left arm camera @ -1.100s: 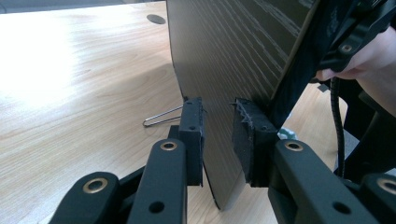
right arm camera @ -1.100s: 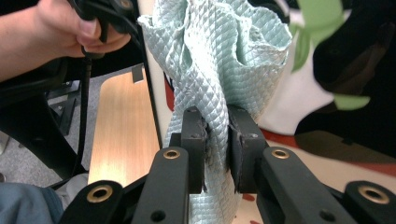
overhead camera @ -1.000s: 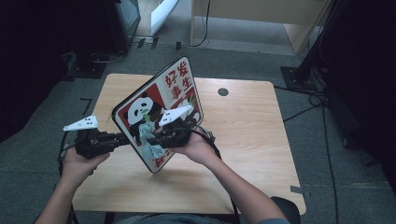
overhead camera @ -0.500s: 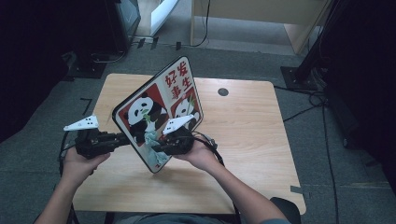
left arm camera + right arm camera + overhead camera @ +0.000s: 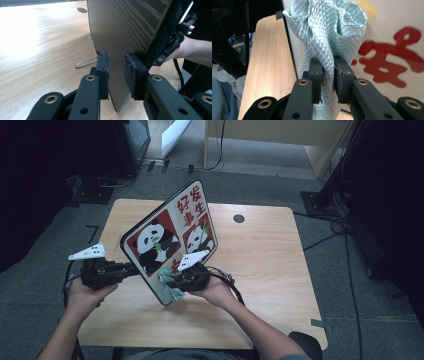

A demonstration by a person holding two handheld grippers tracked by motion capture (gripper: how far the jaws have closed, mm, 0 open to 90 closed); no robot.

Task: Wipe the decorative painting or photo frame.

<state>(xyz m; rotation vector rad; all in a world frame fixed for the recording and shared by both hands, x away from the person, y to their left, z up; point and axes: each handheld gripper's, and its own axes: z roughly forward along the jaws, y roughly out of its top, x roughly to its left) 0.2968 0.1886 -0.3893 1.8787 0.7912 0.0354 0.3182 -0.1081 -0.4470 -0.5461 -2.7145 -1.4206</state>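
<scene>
I hold the panda board (image 5: 170, 240) tilted above the table (image 5: 260, 250), left gripper (image 5: 116, 71) clamped on its edge. Right gripper (image 5: 327, 72), pinching the cloth (image 5: 324, 32), wipes its lower front; the upper part is likely left.

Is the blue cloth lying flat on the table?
No, the blue cloth is bunched up between the right gripper fingers, against the panda board.

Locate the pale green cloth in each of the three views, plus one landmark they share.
High view: the cloth sits low centre, against the panda board's lower corner, at the right tongs.
Left gripper view: not in it.
Right gripper view: centre, bunched and clamped between the jaws.
Shared landmark: the panda board, its brown back in the left gripper view.
</scene>
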